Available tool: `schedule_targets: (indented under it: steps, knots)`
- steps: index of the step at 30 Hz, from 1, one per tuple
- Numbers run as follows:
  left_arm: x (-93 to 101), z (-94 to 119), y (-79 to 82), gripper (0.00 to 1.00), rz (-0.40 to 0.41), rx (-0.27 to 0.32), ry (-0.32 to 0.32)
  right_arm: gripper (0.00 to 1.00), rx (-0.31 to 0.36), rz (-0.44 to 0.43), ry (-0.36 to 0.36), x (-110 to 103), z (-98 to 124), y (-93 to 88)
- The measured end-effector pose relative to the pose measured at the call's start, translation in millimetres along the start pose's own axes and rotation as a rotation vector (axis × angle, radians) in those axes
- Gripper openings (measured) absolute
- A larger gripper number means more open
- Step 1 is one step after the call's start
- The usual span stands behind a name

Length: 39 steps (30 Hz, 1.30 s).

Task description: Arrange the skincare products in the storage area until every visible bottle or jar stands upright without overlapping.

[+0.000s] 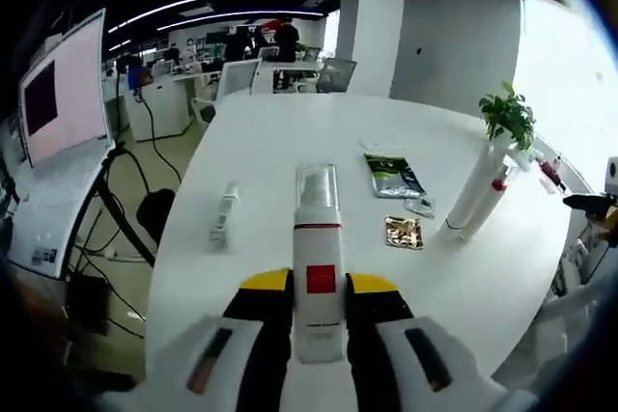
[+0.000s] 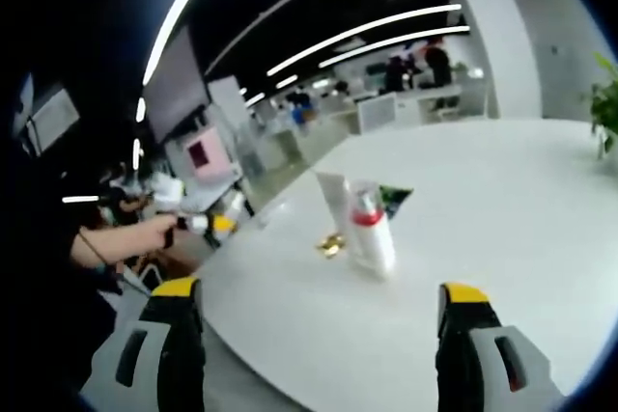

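In the left gripper view my left gripper (image 1: pixel 319 298) is shut on a white pump bottle (image 1: pixel 319 258) with a red label and clear cap, whose cap points away over the white table (image 1: pixel 290 132). A small white tube (image 1: pixel 224 214) lies flat to its left. At the right stand a tall white tube (image 1: pixel 470 195) and a red-pump bottle (image 1: pixel 492 202). In the right gripper view my right gripper (image 2: pixel 319 320) is open and holds nothing, short of that tube (image 2: pixel 333 198) and bottle (image 2: pixel 372 231). The left gripper (image 2: pixel 214 224), held by a hand, shows at the table's left edge.
A green sachet (image 1: pixel 393 176) and a gold sachet (image 1: pixel 404 232) lie flat between the held bottle and the standing pair. A potted plant (image 1: pixel 509 115) stands behind them. Desks, chairs, a whiteboard (image 1: pixel 63 89) and people are beyond the table.
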State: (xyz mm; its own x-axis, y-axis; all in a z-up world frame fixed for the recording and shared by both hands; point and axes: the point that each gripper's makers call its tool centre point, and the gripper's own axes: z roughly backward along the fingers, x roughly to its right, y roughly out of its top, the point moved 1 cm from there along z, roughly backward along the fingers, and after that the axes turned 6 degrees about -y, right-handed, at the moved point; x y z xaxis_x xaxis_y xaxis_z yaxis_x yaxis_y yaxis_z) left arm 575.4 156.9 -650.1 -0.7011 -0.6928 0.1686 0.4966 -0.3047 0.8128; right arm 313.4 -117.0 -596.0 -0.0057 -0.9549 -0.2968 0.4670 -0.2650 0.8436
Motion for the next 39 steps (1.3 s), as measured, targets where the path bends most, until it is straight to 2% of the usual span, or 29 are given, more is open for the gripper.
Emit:
schedule_targets:
  steps: [7, 15, 20, 26, 29, 32, 39]
  knots:
    - [30.0, 9.7, 19.6, 0.22, -0.051, 0.059, -0.051, 0.99, -0.002, 0.004, 0.019, -6.3, -2.7, -0.4]
    - [45.4, 21.4, 37.7, 0.22, -0.085, 0.104, -0.072, 0.99, 0.004, -0.003, 0.023, -6.5, -0.2, -0.3]
    - [62.4, 32.4, 53.0, 0.22, -0.112, 0.166, -0.093, 0.99, 0.007, -0.007, 0.041, -13.6, -1.8, 0.8]
    - [83.5, 44.0, 62.3, 0.22, -0.155, 0.208, -0.115, 0.99, 0.026, -0.013, 0.077, -29.6, -6.8, 8.2]
    - [94.3, 47.9, 64.8, 0.22, -0.177, 0.217, -0.146, 0.99, 0.039, -0.025, 0.098, -36.3, -8.9, 11.8]
    - [101.2, 50.9, 66.5, 0.22, -0.221, 0.219, -0.148, 0.99, 0.052, -0.040, 0.128, -46.9, -12.2, 16.1]
    - [121.9, 63.8, 71.5, 0.22, -0.237, 0.251, -0.178, 0.99, 0.054, -0.023, 0.161, -59.5, -18.9, 20.5]
